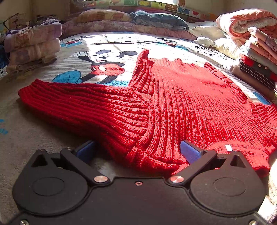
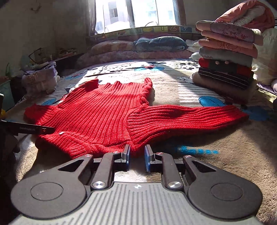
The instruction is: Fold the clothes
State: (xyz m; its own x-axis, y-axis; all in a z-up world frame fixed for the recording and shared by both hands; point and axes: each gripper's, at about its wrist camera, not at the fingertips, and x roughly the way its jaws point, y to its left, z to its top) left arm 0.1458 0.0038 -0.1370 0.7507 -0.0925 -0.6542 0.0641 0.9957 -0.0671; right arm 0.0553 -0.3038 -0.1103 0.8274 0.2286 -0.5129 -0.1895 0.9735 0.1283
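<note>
red ribbed knit sweater (image 1: 181,103) spread flat across the middle of both frames, on a plush cartoon-print blanket (image 1: 107,57) covering the bed. in the left wrist view, one sleeve (image 1: 77,103) stretched toward the left edge of the frame; in the right wrist view, the other sleeve (image 2: 187,116) stretched toward the right edge. left gripper (image 1: 138,150) at bottom centre of its frame, blue-padded fingers (image 1: 189,152) spread wide, straddling the shoulder and collar edge of the sweater; contact not clear. right gripper (image 2: 137,156) at bottom centre of its frame, jaws narrow but parted, nothing between them, tips just short of the sweater's near edge. tall stack of folded clothes (image 2: 226,58) at upper right of the right wrist view. folded lilac blankets (image 1: 32,45) at upper left of the left wrist view. pillows (image 2: 161,44) along the top under a bright window (image 2: 136,13).
</note>
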